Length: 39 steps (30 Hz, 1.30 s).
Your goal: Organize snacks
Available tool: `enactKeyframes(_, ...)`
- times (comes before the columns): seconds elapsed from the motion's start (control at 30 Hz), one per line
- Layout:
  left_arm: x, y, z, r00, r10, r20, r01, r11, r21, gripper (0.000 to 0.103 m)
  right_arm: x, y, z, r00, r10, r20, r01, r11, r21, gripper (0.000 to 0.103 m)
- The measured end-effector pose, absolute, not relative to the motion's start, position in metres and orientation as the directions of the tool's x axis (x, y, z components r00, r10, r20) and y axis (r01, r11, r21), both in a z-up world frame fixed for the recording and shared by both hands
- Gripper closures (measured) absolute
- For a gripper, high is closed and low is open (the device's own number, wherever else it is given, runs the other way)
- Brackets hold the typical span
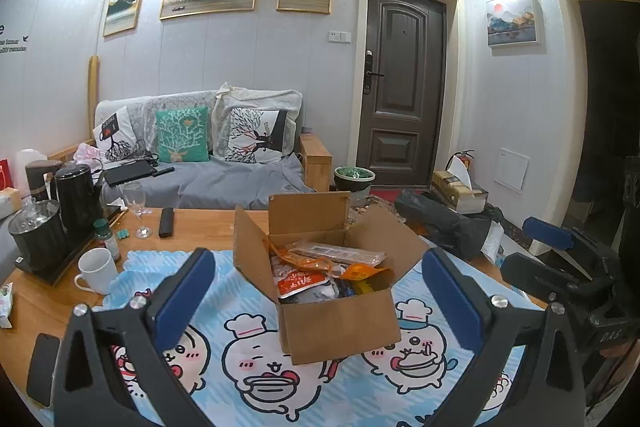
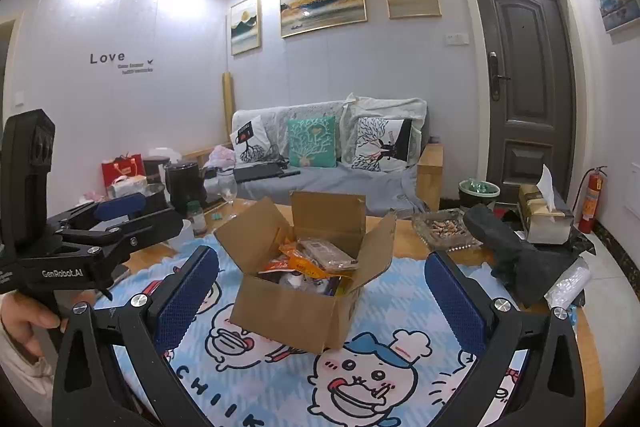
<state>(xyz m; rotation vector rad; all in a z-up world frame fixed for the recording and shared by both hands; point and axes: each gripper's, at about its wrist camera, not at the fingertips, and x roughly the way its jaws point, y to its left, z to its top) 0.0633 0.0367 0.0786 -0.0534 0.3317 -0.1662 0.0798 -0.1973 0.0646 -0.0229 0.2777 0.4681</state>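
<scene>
The snack box [image 1: 332, 275] sits ahead between the spread, empty left claw [image 1: 320, 291] fingers.

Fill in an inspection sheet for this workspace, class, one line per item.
Surface: wooden table with blue cartoon cloth.
Job's things: open cardboard box holding snack packets.
Clutter: white mug, wine glass, kettle, remote, ashtray.
Grippers: left claw open, empty; right claw open, empty.
Cables: nothing seen.
Surroundings: sofa, door, fire extinguisher.
</scene>
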Motion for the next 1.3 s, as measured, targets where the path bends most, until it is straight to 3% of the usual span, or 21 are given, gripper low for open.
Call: enactKeyframes(1.3,0.0625,0.0359,0.0783,0.932,-0.171,-0.319,0.154,0.985,-0.078,0.001,0.0785,-0.1992,0.0647,0.853,0.444,-0.273,-0.45,0.892,0.042,0.0)
